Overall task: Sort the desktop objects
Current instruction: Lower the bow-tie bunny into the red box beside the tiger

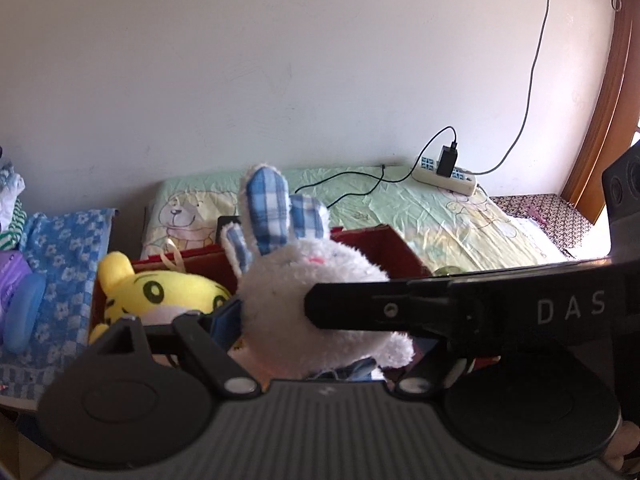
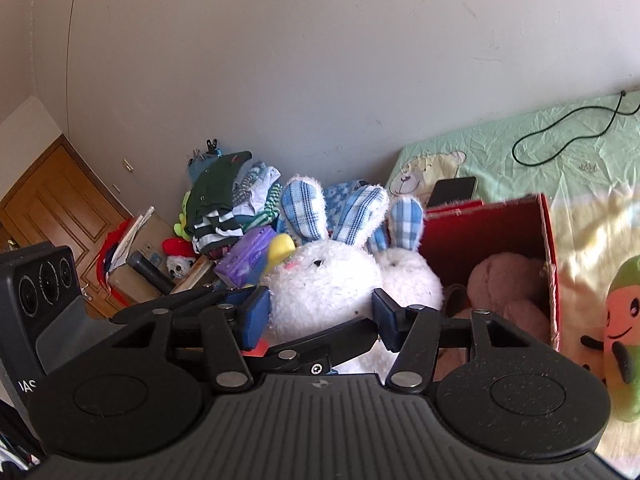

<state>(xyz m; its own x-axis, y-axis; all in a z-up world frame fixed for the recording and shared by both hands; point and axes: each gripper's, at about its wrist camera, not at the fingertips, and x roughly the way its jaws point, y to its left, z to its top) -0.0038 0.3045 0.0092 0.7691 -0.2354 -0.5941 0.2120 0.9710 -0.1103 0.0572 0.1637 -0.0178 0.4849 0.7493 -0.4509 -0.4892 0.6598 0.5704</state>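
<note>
In the right wrist view my right gripper is shut on a white plush rabbit with blue checked ears, held above a red box. A second white rabbit sits right behind it. A pink plush lies in the box. In the left wrist view my left gripper is shut on a white rabbit with blue checked ears, over the red box. The right gripper's black finger crosses in front of it. A yellow tiger plush lies in the box.
A green-and-orange plush lies on the bear-print sheet right of the box. A phone, a power strip and cables lie behind. A clothes pile, a purple pack and a blue floral cloth sit left.
</note>
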